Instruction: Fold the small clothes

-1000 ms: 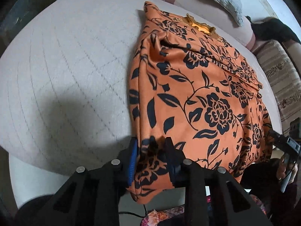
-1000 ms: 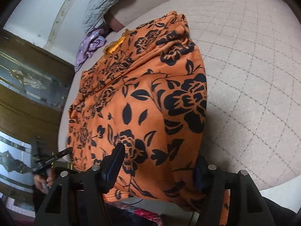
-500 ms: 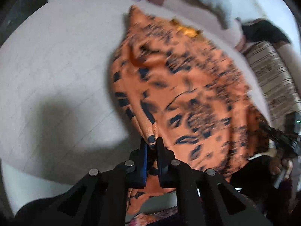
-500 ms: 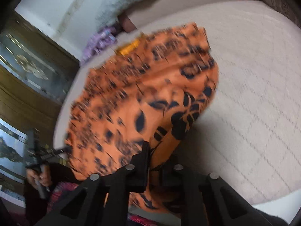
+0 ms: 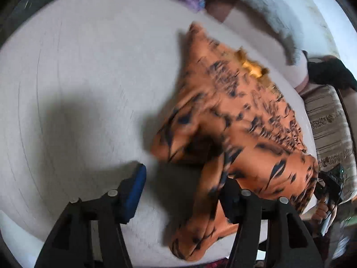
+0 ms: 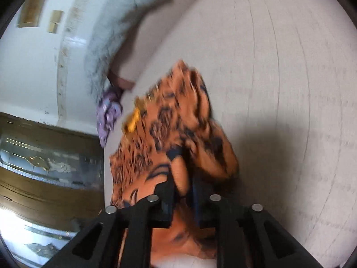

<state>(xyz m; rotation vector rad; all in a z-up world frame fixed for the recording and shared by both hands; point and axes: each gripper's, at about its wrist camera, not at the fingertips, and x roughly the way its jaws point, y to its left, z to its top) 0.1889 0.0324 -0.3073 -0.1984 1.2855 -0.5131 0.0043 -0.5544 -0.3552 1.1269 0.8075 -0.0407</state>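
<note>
The orange flowered cloth (image 5: 241, 120) lies bunched on the bed (image 5: 78, 78), its near end hanging over the edge. It looks only partly folded, with a lumpy heap, so smoothing and more folds are left. The left tool (image 5: 183, 187) is spread wide and grips nothing, though the cloth drapes over one finger. The right tool (image 6: 181, 185) is pinching the cloth (image 6: 178, 120). Only the right view shows that pinch and a wooden cabinet (image 6: 44, 178). Only the left view shows the bare bed beside the cloth.

Soft orange cloth garment (image 5: 241, 120) (black floral print), matt quilted bedcover (image 5: 89, 71), fuzzy grey blanket (image 6: 111, 38)
</note>
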